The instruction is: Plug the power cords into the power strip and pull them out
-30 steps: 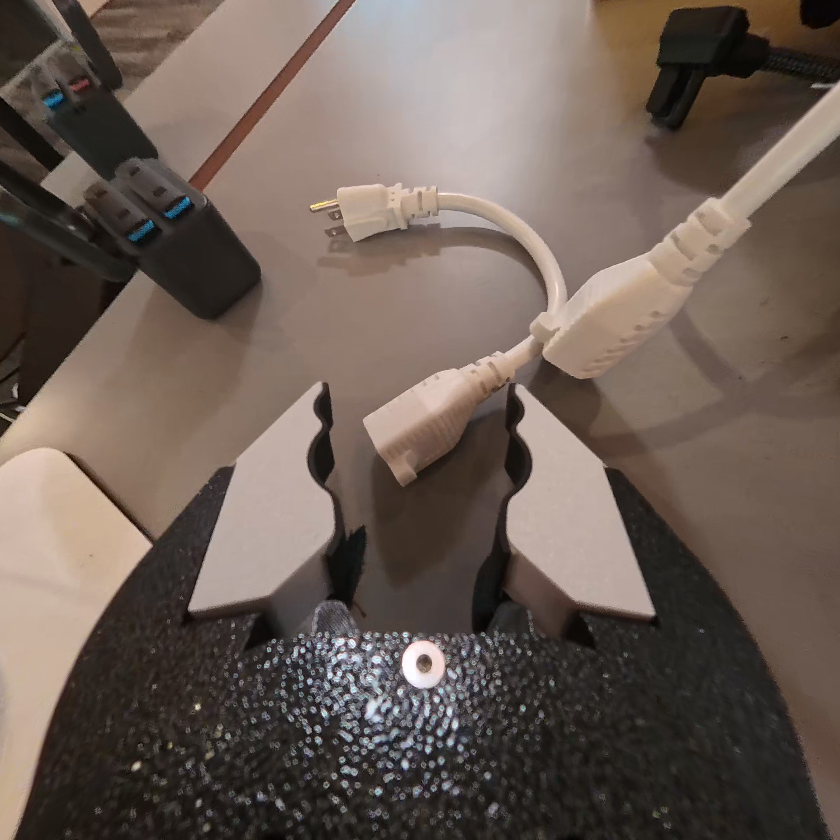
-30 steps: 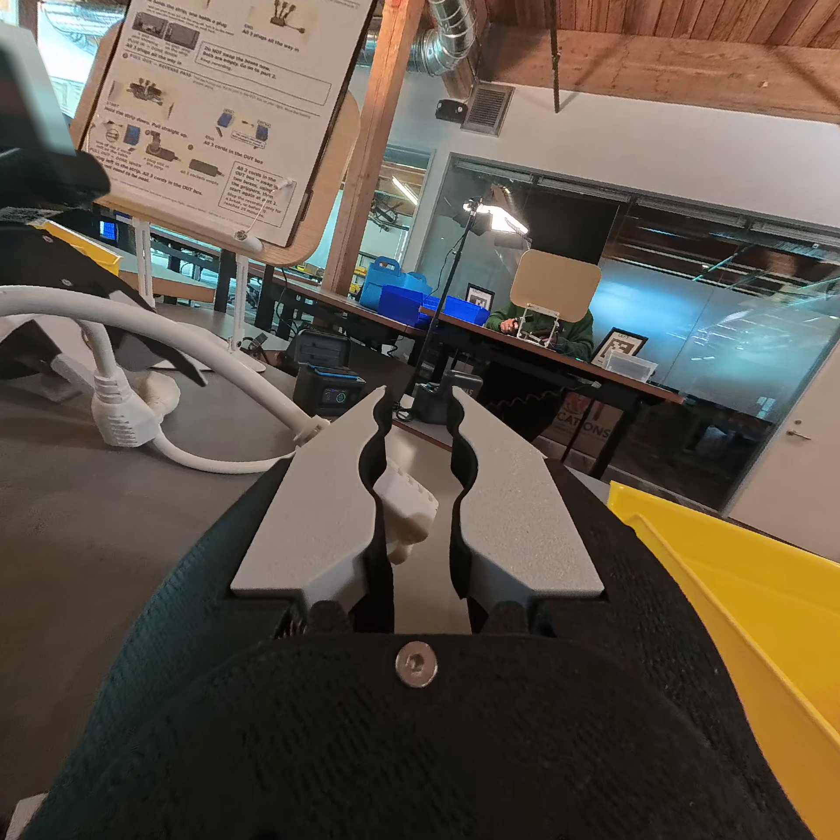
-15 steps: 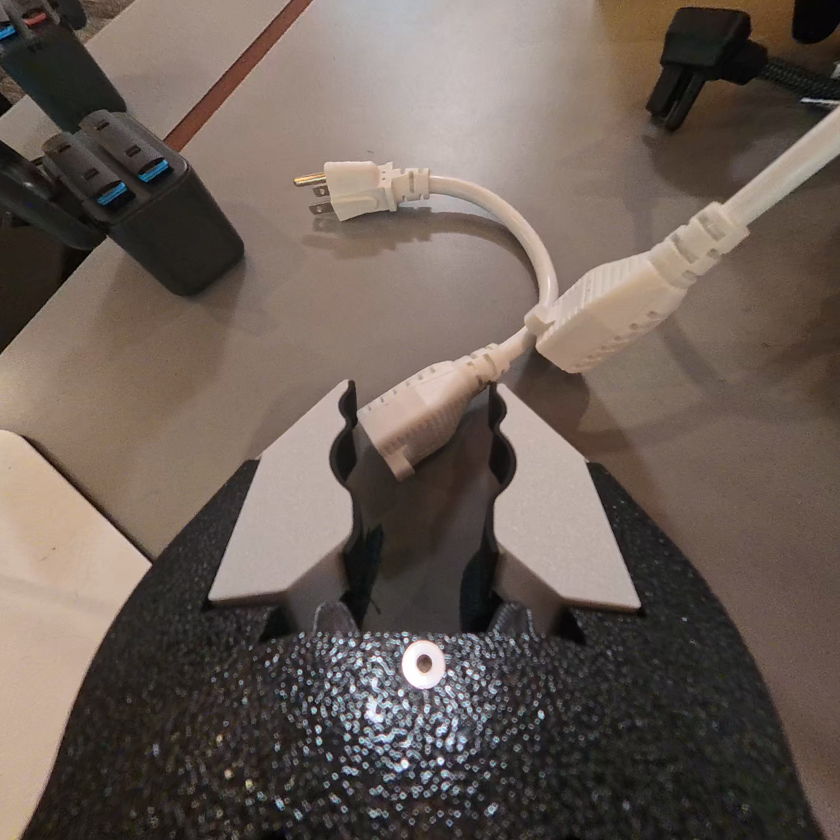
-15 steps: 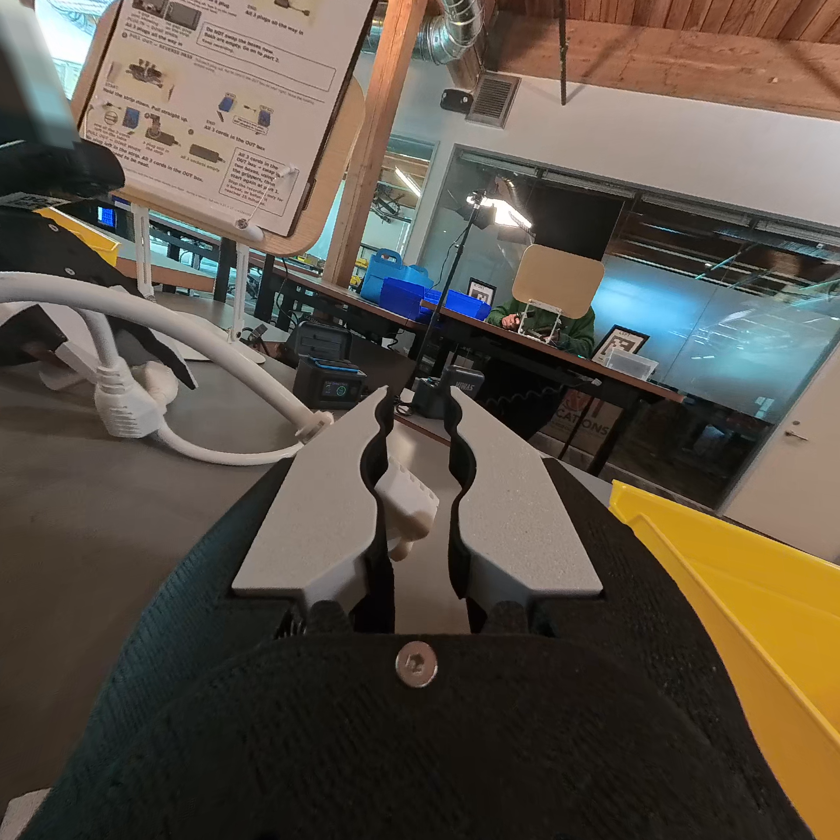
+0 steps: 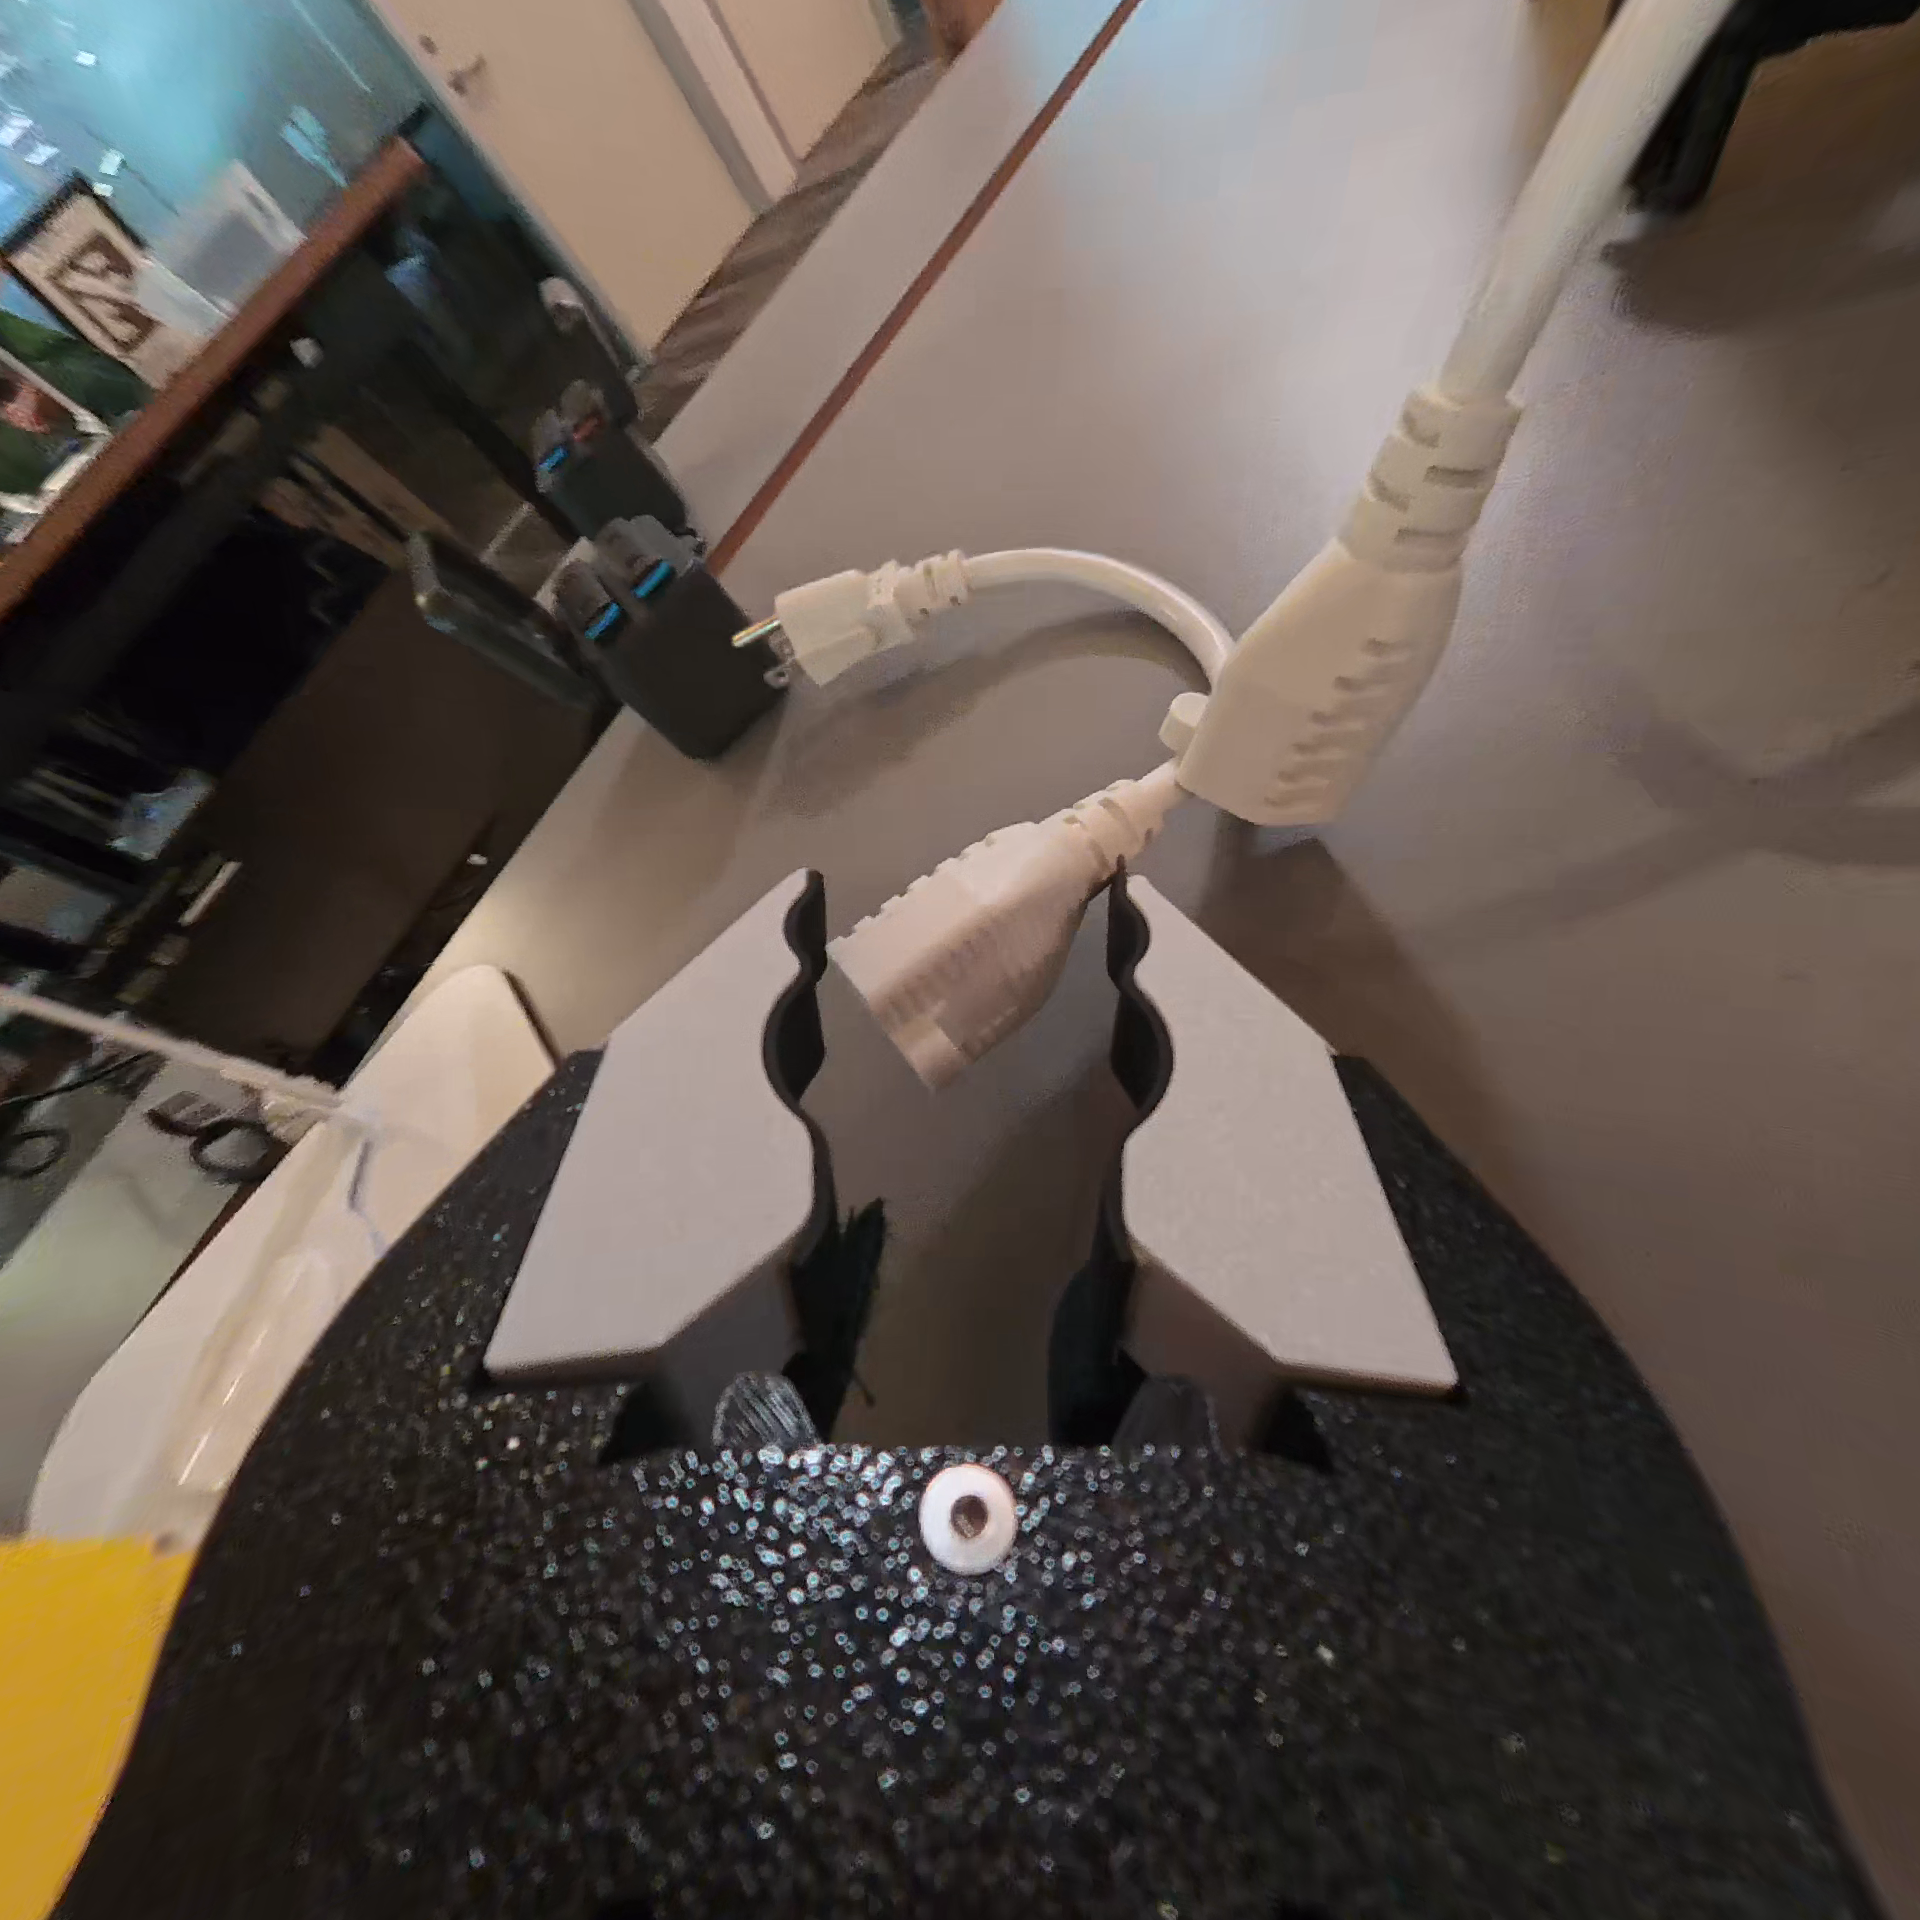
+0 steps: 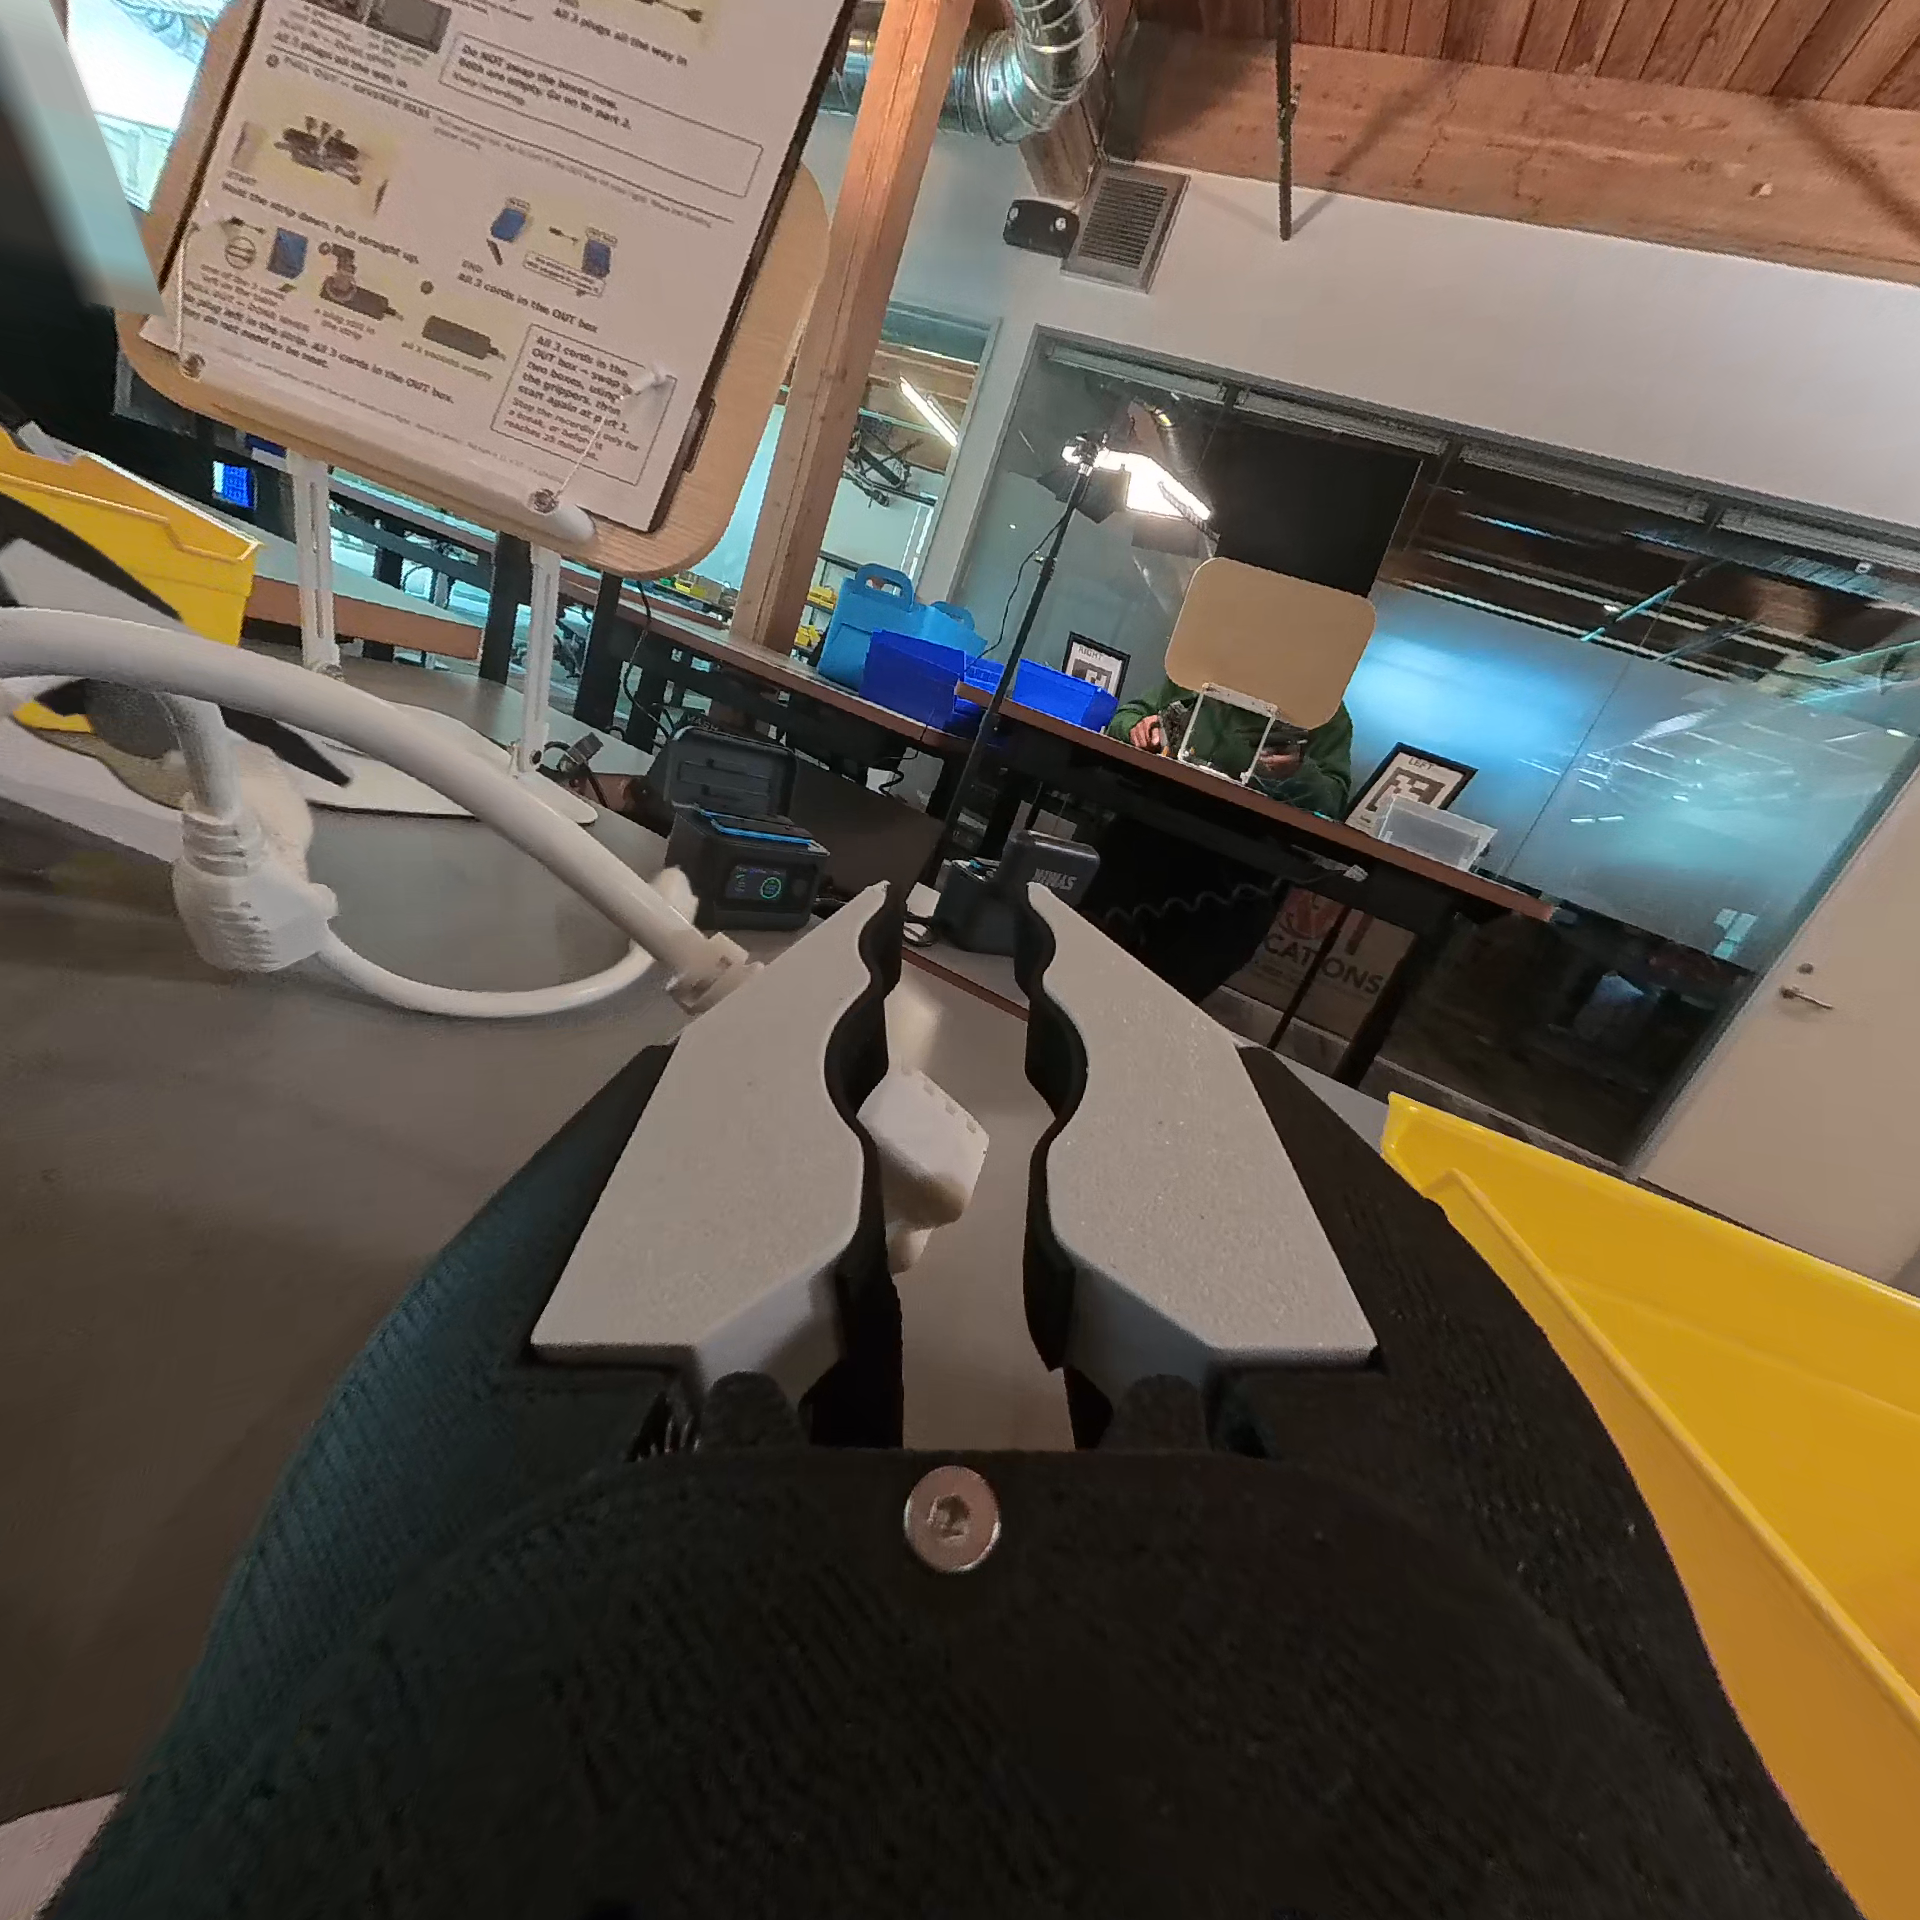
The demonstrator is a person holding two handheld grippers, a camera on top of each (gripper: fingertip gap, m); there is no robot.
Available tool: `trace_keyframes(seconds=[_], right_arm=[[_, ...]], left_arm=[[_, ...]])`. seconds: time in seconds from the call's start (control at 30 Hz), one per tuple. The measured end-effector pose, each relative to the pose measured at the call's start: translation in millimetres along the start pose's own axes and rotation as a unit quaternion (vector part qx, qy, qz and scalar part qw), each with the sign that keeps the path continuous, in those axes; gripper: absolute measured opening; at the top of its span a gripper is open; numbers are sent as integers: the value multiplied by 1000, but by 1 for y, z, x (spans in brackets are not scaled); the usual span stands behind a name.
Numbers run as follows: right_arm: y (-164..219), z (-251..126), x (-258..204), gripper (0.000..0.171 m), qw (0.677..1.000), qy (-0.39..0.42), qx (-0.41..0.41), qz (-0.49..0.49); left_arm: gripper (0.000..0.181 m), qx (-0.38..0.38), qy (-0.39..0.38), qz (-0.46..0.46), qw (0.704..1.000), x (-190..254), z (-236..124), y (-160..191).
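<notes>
The left gripper (image 5: 966,935) has its jaws parted around the socket end (image 5: 961,977) of a short white cord (image 5: 1101,582) that lies on the grey table (image 5: 1143,312). The socket end sits between the two grey fingers (image 5: 686,1143), its corner just at the left finger's tip; whether either finger presses on it cannot be told, and a gap shows on the right side. Its long axis runs diagonally, open face toward the camera and lower left, cable end pointing up and right. From there the cord curves in an arch back to its pronged plug (image 5: 831,634), which lies flat with its prongs pointing left toward a black charger block (image 5: 675,665) near the table edge. A second, larger white plug (image 5: 1320,696) hangs nose-down with its tip just beside the socket end's cable neck; its thick cable (image 5: 1527,229) rises steeply up and right out of view.

The right gripper (image 6: 951,997) is closed on a white plug body (image 6: 925,1153), seen wedged low between its fingers (image 6: 727,1195) against the left one. A white cable (image 6: 416,748) leaves the left finger's tip and arches away to the left. Farther left of that finger, another white plug (image 6: 244,904) stands upright on the table.

A yellow bin (image 6: 1662,1351) lies right of the right gripper; only its inner wall shows and its contents are hidden. Another yellow bin (image 6: 125,540) sits far left, contents unseen.
</notes>
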State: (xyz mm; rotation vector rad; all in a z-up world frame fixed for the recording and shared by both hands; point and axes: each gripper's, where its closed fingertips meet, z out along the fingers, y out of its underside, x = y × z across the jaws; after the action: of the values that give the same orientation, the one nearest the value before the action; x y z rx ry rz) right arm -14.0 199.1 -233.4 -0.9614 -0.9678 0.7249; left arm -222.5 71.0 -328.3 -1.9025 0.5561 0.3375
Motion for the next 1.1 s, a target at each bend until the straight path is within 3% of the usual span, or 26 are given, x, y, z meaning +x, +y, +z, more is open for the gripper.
trace_keyframes(seconds=[0.53, 0.77, 0.93, 1.07, 1.1], right_arm=[[-4, -3, 0, 18, 1000, 5, 6, -5], [-4, -4, 4, 19, 1000, 14, 6, 1], [-4, -3, 5, 18, 1000, 14, 5, 2], [-2, -3, 5, 18, 1000, 14, 4, 6], [-2, -3, 5, 18, 1000, 14, 3, 7]], left_arm=[[51, -22, -204, -124, 971, 12, -110, 11], [51, -32, -215, -116, 969, 45, -144, 9], [46, -36, -151, -142, 978, 67, -150, 11], [114, -26, -99, -186, 977, 63, -152, 2], [120, -36, -75, -173, 981, 65, -151, 1]])
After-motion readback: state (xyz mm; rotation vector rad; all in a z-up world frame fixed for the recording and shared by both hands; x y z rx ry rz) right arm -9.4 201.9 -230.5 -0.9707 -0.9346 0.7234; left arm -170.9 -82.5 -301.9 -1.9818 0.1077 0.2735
